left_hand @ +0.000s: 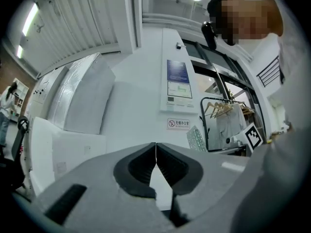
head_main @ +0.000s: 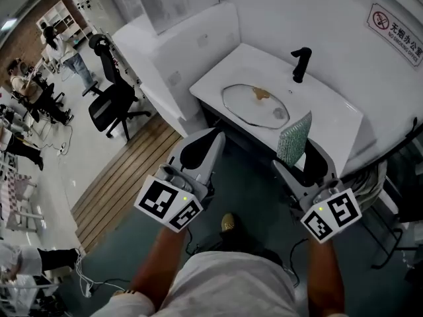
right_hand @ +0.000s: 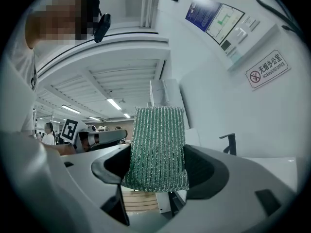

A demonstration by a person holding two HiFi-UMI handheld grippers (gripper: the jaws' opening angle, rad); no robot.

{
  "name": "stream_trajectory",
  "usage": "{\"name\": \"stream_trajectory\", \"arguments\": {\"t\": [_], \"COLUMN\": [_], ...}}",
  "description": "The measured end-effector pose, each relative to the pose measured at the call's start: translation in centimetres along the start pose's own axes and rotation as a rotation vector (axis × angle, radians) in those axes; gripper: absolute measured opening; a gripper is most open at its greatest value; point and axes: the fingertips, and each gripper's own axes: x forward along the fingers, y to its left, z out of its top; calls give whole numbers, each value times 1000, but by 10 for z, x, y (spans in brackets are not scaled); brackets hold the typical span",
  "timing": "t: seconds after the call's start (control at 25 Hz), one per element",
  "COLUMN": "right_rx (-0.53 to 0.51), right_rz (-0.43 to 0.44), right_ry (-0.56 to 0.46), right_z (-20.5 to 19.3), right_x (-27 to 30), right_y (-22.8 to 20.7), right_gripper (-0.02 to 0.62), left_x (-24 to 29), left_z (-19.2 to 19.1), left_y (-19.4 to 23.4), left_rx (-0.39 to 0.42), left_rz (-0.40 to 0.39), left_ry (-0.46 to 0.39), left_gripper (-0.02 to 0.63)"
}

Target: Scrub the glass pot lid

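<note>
Left hand-held gripper (left_hand: pixel 155 152) closed, empty; right hand-held gripper (right_hand: pixel 156 171) pinches one ribbed green pad (head_main: pixel 295 138) (glittery); one round glass lid (head_main: pixel 256 105) at surface's (head_main: pixel 330 121) front edge.

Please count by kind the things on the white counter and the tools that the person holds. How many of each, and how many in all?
glass pot lid: 1
black faucet: 1
green scouring pad: 1
grippers: 2, the left gripper and the right gripper
Total: 5
</note>
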Motion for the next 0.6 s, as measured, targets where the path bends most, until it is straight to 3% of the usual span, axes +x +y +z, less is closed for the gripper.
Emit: {"name": "stream_trajectory", "arguments": {"t": [0.36,0.6], "right_rx": [-14,-30], "right_rz": [-66,-92], "right_ry": [28,49], "right_z": [-3,-2], "right_x": [78,107], "right_y": [-23,-33], "right_gripper": [337,337], "left_x": [39,52], "left_z": [-14,-24], "left_y": [81,111], "left_rx": [-22,-38], "left_rz": [-56,-69], "left_ry": [27,41], "left_gripper": [17,17]}}
